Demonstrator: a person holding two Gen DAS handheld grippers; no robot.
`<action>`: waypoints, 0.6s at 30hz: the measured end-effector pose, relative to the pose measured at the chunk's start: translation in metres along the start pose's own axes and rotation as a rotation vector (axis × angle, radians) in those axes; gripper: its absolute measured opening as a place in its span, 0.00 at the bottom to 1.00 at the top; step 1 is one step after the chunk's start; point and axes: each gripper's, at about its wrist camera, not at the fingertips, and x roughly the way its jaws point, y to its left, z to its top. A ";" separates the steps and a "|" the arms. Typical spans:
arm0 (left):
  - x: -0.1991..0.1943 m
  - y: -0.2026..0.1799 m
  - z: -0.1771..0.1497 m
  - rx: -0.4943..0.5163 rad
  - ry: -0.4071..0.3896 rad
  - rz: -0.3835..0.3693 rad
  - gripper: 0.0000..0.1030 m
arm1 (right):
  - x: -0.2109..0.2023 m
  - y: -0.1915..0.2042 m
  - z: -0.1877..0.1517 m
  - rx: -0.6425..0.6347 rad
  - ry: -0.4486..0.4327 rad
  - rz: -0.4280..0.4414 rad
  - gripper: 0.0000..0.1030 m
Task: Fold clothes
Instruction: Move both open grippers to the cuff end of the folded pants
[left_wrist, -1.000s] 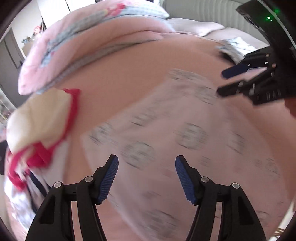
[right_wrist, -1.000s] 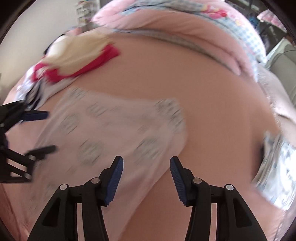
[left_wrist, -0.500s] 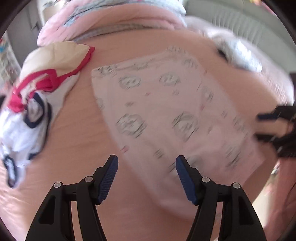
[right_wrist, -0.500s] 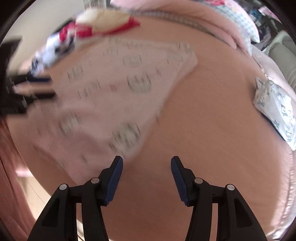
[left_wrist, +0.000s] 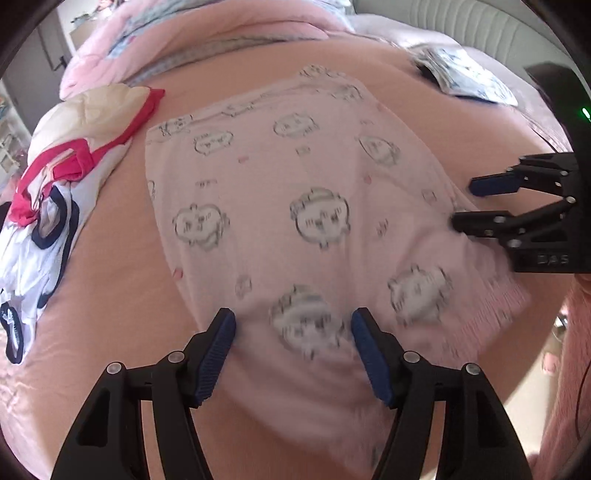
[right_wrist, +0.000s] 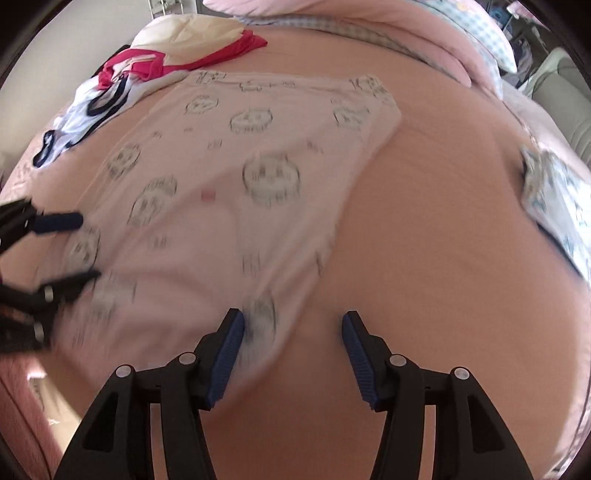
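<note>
Both open grippers hover over the pink garment (left_wrist: 295, 206).

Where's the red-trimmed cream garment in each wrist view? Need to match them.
Left wrist: red-trimmed cream garment at upper left, left of the pink printed garment.
Right wrist: same garment at top, left of centre, above the printed garment.
Shared landmark: the folded blue-patterned cloth, at right in both views.

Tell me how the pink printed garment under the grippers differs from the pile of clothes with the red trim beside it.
The pink printed garment lies spread flat; the red-trimmed pile is bunched and crumpled. The garment is one pale pink piece with grey cartoon faces; the pile mixes cream, white, red and navy. The garment is in front of both grippers; the pile sits off to the side. Both rest on the pink bedsheet.
</note>
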 end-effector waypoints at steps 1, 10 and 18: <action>-0.003 0.003 0.001 -0.001 0.002 -0.013 0.62 | -0.006 -0.002 -0.008 -0.007 0.014 0.006 0.54; 0.021 0.027 0.047 -0.129 -0.098 -0.011 0.62 | -0.014 0.018 0.070 -0.020 -0.147 0.092 0.54; 0.051 0.047 0.066 0.010 -0.045 0.064 0.65 | 0.037 0.007 0.067 -0.070 -0.006 0.000 0.55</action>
